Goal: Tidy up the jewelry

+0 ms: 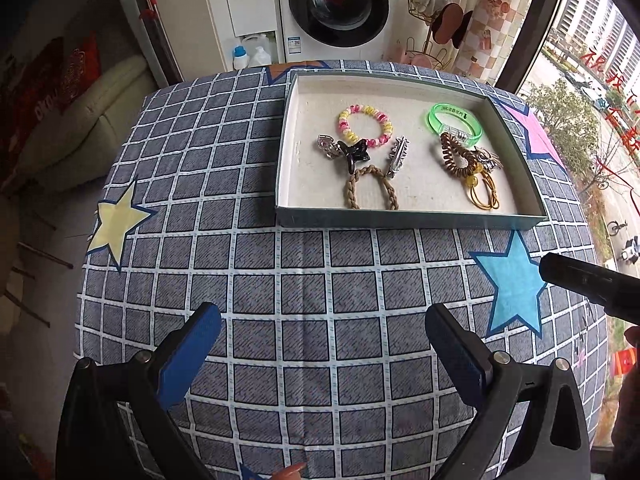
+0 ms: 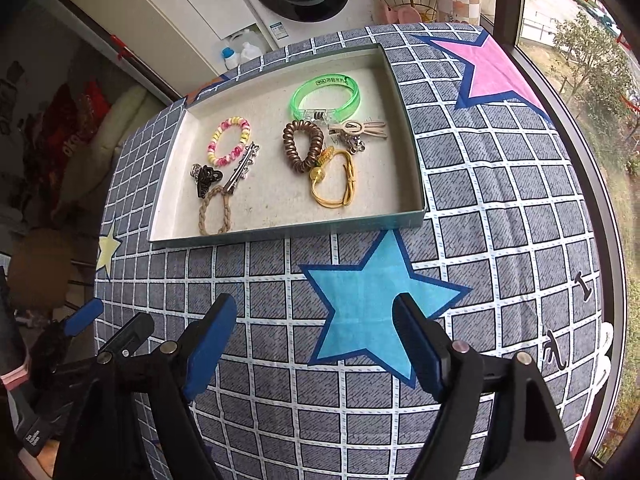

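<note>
A shallow box [image 1: 408, 218] [image 2: 288, 232] sits on the checked tablecloth and holds all the accessories. On its left lie a pink-yellow coil bracelet [image 1: 365, 126] [image 2: 229, 142], a black claw clip [image 1: 354, 154] [image 2: 208, 178], a silver hair clip [image 1: 397, 157] [image 2: 242, 168] and a braided tan hair tie [image 1: 371, 188] [image 2: 215, 210]. On its right lie a green bangle [image 1: 456, 124] [image 2: 326, 98], a brown coil tie [image 1: 458, 158] [image 2: 303, 145], a yellow hair tie [image 1: 482, 190] [image 2: 336, 184] and a beige clip [image 2: 360, 128]. My left gripper [image 1: 322, 354] and right gripper [image 2: 314, 342] hover open and empty over the cloth, short of the box.
The table [image 1: 240, 160] stands by a window [image 2: 580, 80] on the right. A washing machine [image 1: 338, 8] and bottles [image 1: 256, 54] stand behind it. A sofa [image 1: 80, 120] is on the left. The right gripper's body [image 1: 592, 284] shows at the left wrist view's right edge.
</note>
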`<action>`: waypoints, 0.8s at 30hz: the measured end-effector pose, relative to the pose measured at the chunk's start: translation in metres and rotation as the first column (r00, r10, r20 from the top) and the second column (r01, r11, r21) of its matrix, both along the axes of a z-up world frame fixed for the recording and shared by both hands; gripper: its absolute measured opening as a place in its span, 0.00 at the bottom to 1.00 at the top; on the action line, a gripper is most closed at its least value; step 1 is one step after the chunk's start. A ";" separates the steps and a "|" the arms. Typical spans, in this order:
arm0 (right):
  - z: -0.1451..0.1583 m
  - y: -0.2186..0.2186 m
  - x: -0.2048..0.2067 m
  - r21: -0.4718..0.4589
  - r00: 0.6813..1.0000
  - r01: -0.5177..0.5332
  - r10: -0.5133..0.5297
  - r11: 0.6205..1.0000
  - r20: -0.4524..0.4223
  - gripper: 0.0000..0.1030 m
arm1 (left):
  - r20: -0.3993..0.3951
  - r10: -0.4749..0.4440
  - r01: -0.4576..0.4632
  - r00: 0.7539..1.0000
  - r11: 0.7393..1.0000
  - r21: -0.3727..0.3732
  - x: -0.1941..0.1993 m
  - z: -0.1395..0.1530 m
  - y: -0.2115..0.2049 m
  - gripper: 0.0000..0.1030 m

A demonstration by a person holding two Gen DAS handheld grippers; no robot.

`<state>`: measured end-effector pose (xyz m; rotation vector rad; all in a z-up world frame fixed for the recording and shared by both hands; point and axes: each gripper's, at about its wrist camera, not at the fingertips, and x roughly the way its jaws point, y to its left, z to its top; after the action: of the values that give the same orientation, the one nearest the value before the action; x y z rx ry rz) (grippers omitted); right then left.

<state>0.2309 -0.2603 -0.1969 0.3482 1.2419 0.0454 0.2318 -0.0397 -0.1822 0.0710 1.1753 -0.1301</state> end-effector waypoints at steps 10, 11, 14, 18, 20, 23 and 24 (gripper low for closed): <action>0.022 0.028 -0.061 -0.122 1.000 0.011 -0.008 0.993 0.029 0.81 | 0.059 0.007 -0.009 0.998 0.999 0.042 -0.068 0.033 0.027 1.00; 0.026 0.032 -0.066 -0.137 0.999 0.005 0.001 0.991 0.040 0.81 | 0.071 0.004 -0.007 0.997 0.999 0.039 -0.073 0.039 0.030 1.00; 0.039 0.043 -0.083 -0.155 0.998 -0.010 0.019 0.988 0.054 0.81 | 0.100 0.002 -0.004 0.995 1.000 0.022 -0.088 0.056 0.037 1.00; 0.056 0.051 -0.103 -0.160 0.998 -0.002 0.013 0.987 0.067 0.81 | 0.128 -0.006 0.004 0.992 1.000 0.016 -0.103 0.075 0.044 1.00; 0.065 0.054 -0.111 -0.169 0.997 0.005 0.008 0.986 0.076 0.81 | 0.138 -0.015 0.013 0.990 1.000 0.013 -0.110 0.083 0.046 1.00; 0.079 0.057 -0.121 -0.188 0.996 0.013 0.004 0.982 0.091 0.81 | 0.158 -0.018 0.015 0.987 1.000 0.018 -0.121 0.096 0.050 1.00; 0.084 0.057 -0.125 -0.195 0.995 0.017 0.002 0.981 0.098 0.81 | 0.164 -0.017 0.015 0.986 1.000 0.013 -0.124 0.101 0.051 1.00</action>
<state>0.1059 -0.2031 -0.1128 0.1773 1.1369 -0.0658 0.1077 0.0113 -0.0815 0.0995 1.0111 -0.1287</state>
